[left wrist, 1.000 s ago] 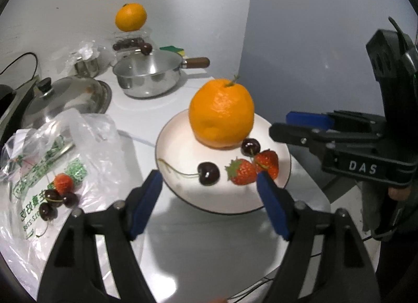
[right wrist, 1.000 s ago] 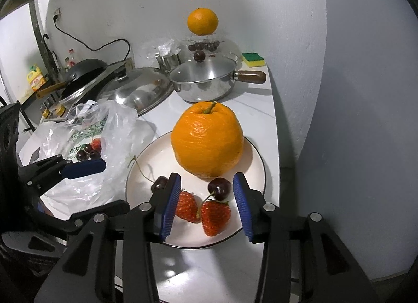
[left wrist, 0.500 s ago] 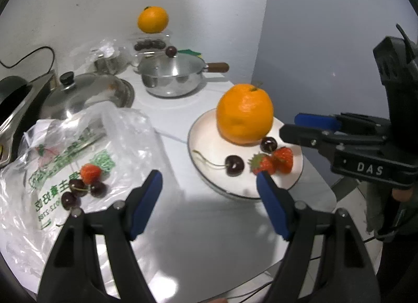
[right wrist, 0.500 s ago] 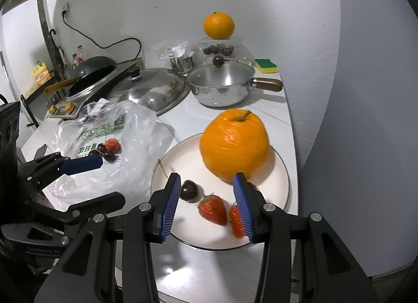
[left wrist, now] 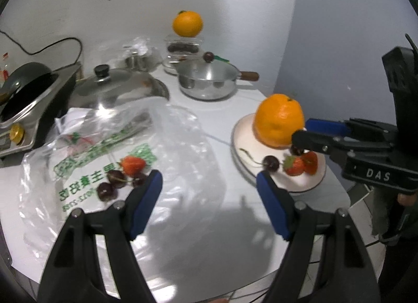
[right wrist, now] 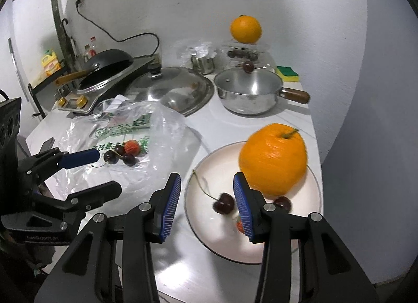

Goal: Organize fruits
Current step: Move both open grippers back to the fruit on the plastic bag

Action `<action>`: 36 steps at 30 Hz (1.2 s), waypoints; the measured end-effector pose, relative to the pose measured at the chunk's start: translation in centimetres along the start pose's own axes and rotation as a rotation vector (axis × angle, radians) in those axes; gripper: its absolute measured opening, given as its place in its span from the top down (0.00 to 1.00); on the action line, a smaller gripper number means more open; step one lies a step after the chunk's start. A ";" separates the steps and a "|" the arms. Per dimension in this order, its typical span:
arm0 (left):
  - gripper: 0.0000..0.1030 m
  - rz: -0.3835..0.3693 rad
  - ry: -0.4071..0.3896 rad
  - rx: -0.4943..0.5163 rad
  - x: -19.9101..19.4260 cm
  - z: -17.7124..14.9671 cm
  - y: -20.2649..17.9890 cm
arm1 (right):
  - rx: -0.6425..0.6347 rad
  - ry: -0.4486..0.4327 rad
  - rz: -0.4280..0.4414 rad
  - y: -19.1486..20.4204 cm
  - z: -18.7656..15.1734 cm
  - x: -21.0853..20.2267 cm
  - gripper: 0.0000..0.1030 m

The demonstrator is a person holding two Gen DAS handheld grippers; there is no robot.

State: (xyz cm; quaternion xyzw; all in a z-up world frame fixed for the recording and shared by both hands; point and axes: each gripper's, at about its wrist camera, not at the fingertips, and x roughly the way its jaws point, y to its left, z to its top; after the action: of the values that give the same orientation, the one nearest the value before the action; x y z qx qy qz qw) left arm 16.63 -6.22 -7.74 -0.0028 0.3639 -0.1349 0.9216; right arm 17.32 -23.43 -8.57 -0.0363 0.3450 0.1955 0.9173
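A white plate (left wrist: pixel 245 169) (right wrist: pixel 206 224) holds a large orange (left wrist: pixel 279 120) (right wrist: pixel 273 162), cherries (left wrist: pixel 271 163) (right wrist: pixel 223 203) and strawberries (left wrist: pixel 295 165). A clear plastic bag (left wrist: pixel 167 151) (right wrist: pixel 167 133) lies left of it, with a strawberry (left wrist: pixel 133 164) (right wrist: pixel 131 146) and several cherries (left wrist: pixel 116 179) (right wrist: pixel 129 159) on it. My left gripper (left wrist: pixel 209 193) is open and empty above the bag's right edge. My right gripper (right wrist: pixel 207 198) is open and empty over the plate's left rim; in the left wrist view its fingers (left wrist: pixel 324 126) reach in beside the orange.
At the back stand a steel saucepan (left wrist: pixel 209 83) (right wrist: pixel 248 91) with a cherry on its lid, a domed pot lid (left wrist: pixel 117 88), a second orange (left wrist: pixel 187 23) on a clear box, a green sponge (right wrist: pixel 287 73) and a stove with a black pan (right wrist: pixel 104 68). The counter's edge runs just right of the plate.
Both grippers swung left. The plate slid right in both views and the bag with its fruit came toward the centre. Both stayed open and empty.
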 end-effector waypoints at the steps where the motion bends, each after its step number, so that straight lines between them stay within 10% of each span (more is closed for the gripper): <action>1: 0.26 0.004 -0.002 -0.005 -0.1 0.0 0.4 | -0.005 0.001 0.002 0.4 0.2 0.2 0.57; 36: 0.26 0.154 -0.014 -0.179 -2.2 -2.2 12.7 | -0.135 0.049 0.114 10.3 3.7 6.3 0.57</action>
State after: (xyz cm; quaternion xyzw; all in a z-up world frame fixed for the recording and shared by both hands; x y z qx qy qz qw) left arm 16.76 6.82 -9.15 -0.0580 0.3672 -0.0305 0.9278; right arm 20.00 -11.14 -9.09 -0.0830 0.3550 0.2693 0.8914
